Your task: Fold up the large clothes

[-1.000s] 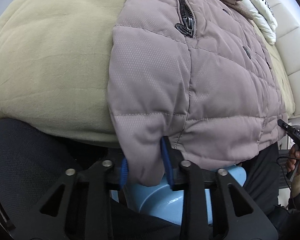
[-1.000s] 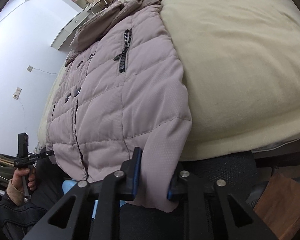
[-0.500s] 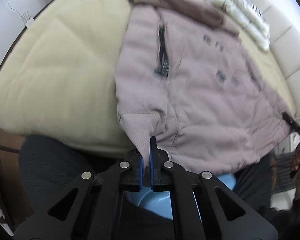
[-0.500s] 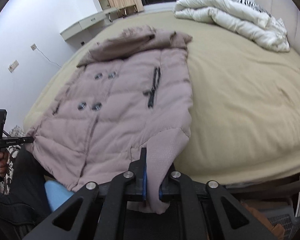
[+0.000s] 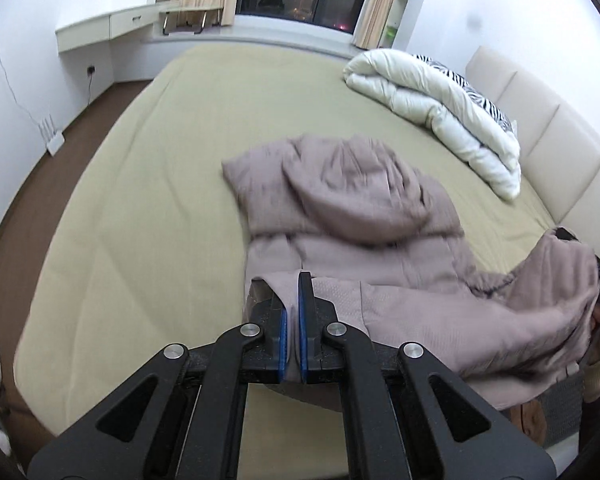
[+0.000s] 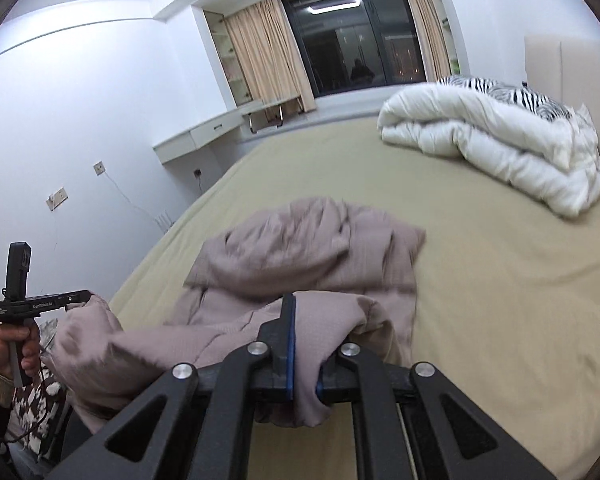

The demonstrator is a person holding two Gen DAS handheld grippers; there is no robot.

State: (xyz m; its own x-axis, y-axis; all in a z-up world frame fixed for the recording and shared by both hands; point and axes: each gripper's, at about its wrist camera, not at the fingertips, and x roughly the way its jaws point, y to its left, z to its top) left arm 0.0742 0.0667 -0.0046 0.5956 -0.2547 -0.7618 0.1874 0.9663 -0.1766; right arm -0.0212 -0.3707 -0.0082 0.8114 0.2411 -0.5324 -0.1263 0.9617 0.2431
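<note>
Nearest, at six o'clock in the left wrist view, the left gripper [image 5: 293, 320] has its blue-padded fingers pressed together on a thin fold of the mauve padded jacket [image 5: 352, 208], pinching the hem corner. The right gripper [image 6: 305, 344] likewise clamps a thicker bunch of the same fabric, which droops in a lump below its fingers at six o'clock. Between the two claws the lifted hem runs as a taut, finely dotted band, sagging toward three o'clock in the left view, where it bunches beside the other gripper.

Past the hem, toward twelve o'clock, the rest of the jacket lies on the beige bed [image 5: 140, 200], rumpled and blurred; its hood sits puffed and creased on the upper body, and quilted seams show faintly beneath. The garment occupies the near middle of the mattress.

Farther on, at about two o'clock, a folded white duvet [image 5: 436, 112] rests with a zebra-striped pillow [image 5: 476, 92] against the cream headboard [image 5: 540, 128]. At twelve o'clock stand the dark window [image 6: 364, 48] and beige curtains [image 6: 268, 52].
</note>
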